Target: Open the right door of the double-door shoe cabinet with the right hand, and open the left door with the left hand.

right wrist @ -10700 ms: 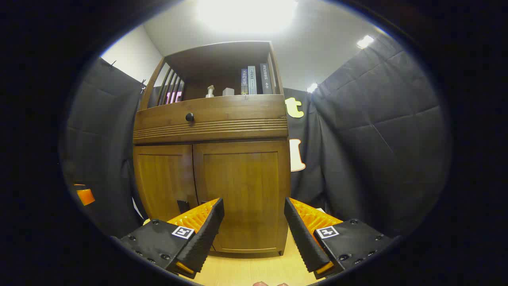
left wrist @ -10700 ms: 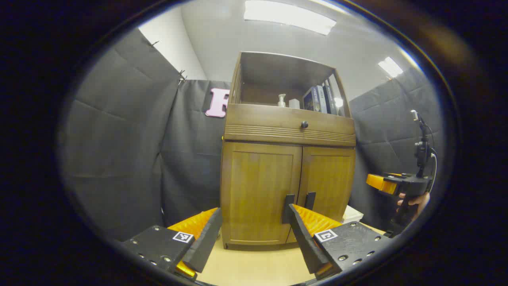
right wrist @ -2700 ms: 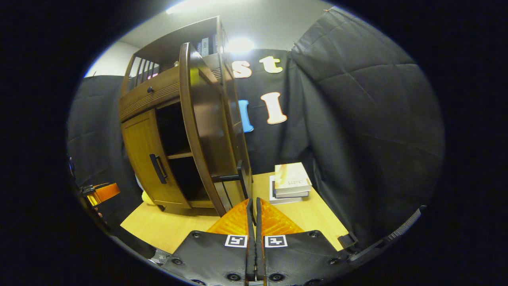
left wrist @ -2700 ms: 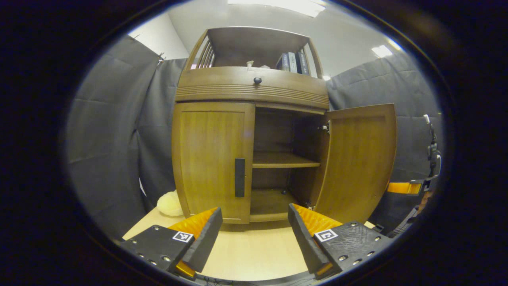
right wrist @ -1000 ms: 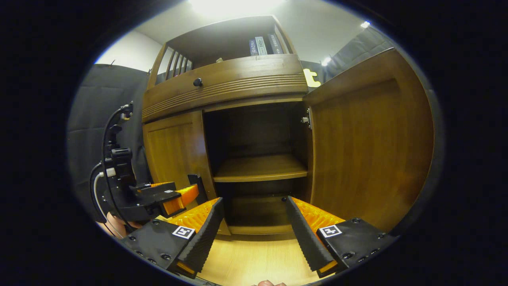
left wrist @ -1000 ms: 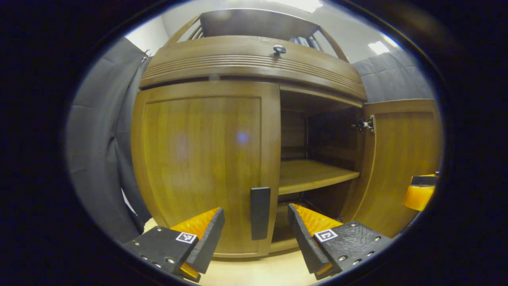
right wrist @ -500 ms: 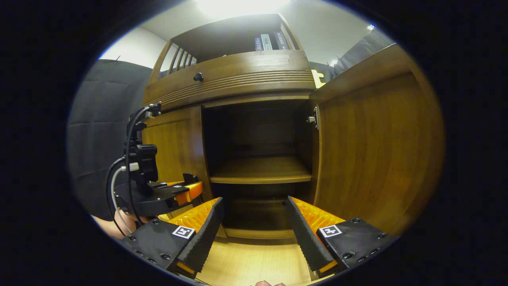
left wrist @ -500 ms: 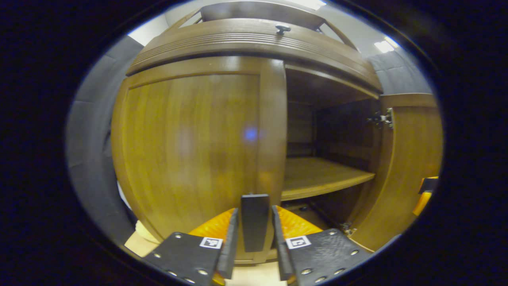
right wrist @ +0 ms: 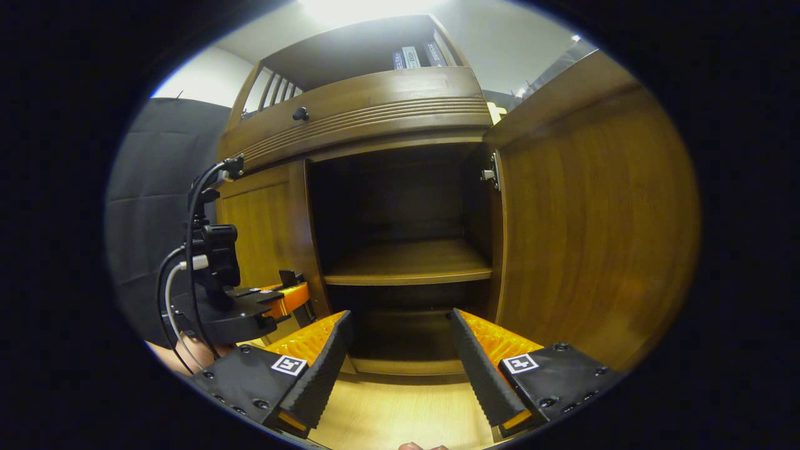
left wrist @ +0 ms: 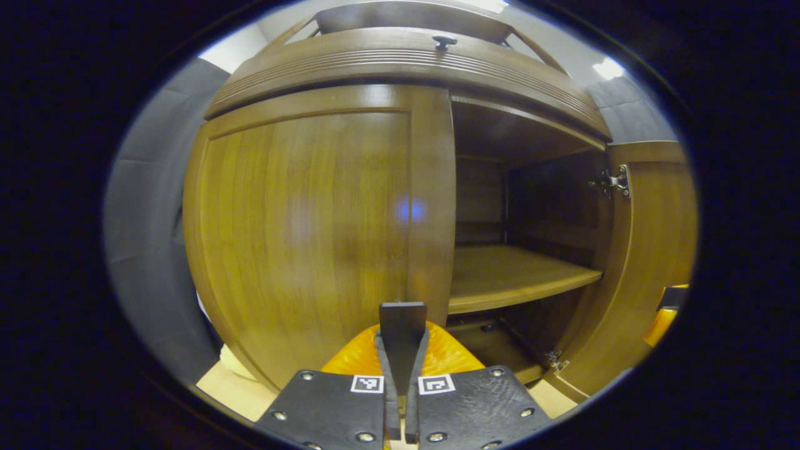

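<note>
shelf (right wrist: 409, 270) inside cabinet (right wrist: 362, 115), books (right wrist: 415, 56) atop

Place: recording booth staged as a home corner.
Walls: black quilted cloth (right wrist: 150, 187).
Furniture: wooden shoe cabinet (right wrist: 356, 119) on a pale table (right wrist: 400, 412), books (right wrist: 415, 56) on its top shelf.
Lighting: ceiling panel (left wrist: 609, 67).

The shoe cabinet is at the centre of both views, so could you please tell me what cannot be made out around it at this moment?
- Left door handle: left gripper view, its lower part is hidden between the left gripper jaws.
- Lower compartment: right gripper view, too dark, partly behind the right gripper.
- Books: right gripper view, too small and blurred to read.
- Right door: right gripper view, its outer edge is cut off.
</note>
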### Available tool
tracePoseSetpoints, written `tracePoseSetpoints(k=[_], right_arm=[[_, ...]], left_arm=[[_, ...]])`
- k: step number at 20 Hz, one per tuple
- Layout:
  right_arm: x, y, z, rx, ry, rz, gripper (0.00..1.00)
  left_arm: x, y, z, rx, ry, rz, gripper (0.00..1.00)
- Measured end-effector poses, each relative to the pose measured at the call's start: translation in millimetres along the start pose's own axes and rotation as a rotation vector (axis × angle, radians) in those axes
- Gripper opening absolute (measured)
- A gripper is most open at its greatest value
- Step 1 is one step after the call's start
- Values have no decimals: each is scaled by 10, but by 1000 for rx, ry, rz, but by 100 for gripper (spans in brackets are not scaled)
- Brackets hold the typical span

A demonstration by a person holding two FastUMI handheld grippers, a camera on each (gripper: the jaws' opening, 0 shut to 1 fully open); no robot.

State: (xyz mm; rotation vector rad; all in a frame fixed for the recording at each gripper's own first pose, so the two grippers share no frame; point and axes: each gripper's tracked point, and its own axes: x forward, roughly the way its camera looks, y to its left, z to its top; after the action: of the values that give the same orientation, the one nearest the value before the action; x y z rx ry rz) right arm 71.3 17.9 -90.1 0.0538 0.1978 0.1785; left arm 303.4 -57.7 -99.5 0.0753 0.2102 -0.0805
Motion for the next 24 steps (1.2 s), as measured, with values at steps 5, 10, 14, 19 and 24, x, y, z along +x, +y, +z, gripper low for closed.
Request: tracePoseSetpoints(k=[5, 10, 14, 19, 24], right_arm=[[-6, -10, 0, 15, 7, -12, 94], [-16, -13, -18, 28, 17, -25, 100], [-6, -34, -30, 19, 19, -29, 98], [30, -67, -54, 16, 16, -58, 98], [35, -71, -66, 21, 9, -79, 92]], left_arm=[[-68, 5, -3, 6, -5, -10, 7], [-279, 22, -30, 1, -21, -30, 5], [-460, 40, -57, -20, -23, -45, 7], [-715, 86, -89, -25, -31, -66, 6], [-978, 190, -130, -25, -36, -70, 6]])
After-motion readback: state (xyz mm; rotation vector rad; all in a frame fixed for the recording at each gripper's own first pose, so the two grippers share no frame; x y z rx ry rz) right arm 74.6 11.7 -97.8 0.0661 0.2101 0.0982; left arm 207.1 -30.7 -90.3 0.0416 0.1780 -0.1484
